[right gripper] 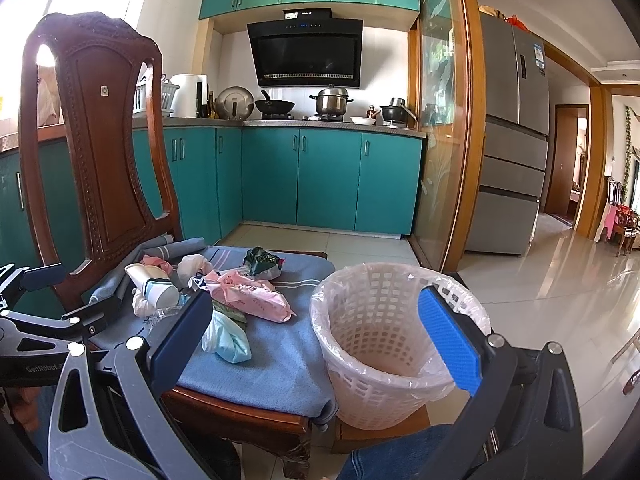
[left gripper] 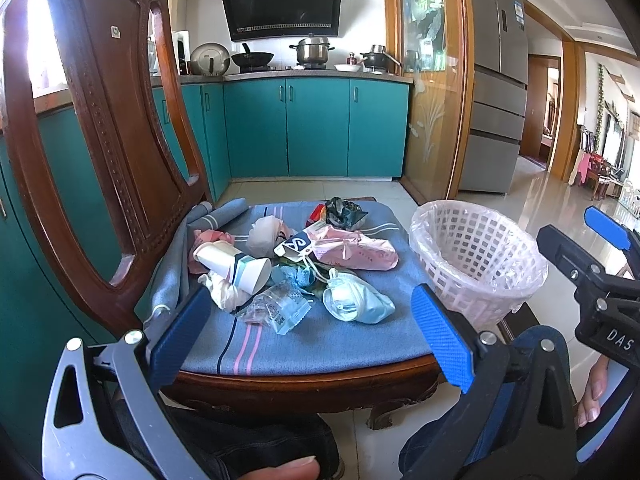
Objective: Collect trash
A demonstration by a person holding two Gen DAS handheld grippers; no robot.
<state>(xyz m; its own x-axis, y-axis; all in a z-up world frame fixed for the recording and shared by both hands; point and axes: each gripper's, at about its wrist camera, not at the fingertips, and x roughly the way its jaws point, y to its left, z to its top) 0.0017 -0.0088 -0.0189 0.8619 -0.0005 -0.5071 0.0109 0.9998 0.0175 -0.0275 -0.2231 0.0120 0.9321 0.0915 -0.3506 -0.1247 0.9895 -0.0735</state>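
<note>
Both grippers hang level with their 2 pads spread wide, grasping nothing: left gripper (left gripper: pixel 312 334) before the trash pile (left gripper: pixel 292 264) on the chair's blue cushion (left gripper: pixel 340 344), right gripper (right gripper: pixel 316 344) just beside it, over the lined basket (right gripper: pixel 384 360).

Glossy wooden chair (left gripper: pixel 100 128) (cloth cushion (left gripper: pixel 320 336))

Carved wooden chair (left gripper: pixel 100 128), seat covered by a blue striped cloth (left gripper: pixel 320 340). Teal cabinets (left gripper: pixel 316 128) run below the table (left gripper: pixel 296 74); on it a wok (left gripper: pixel 252 58) and a steel pot (left gripper: pixel 312 49) beneath a black range hood (left gripper: pixel 280 4). Grey refrigerator (left gripper: pixel 498 80) stands right of a glass-panelled partition (left gripper: pixel 430 80).
</note>
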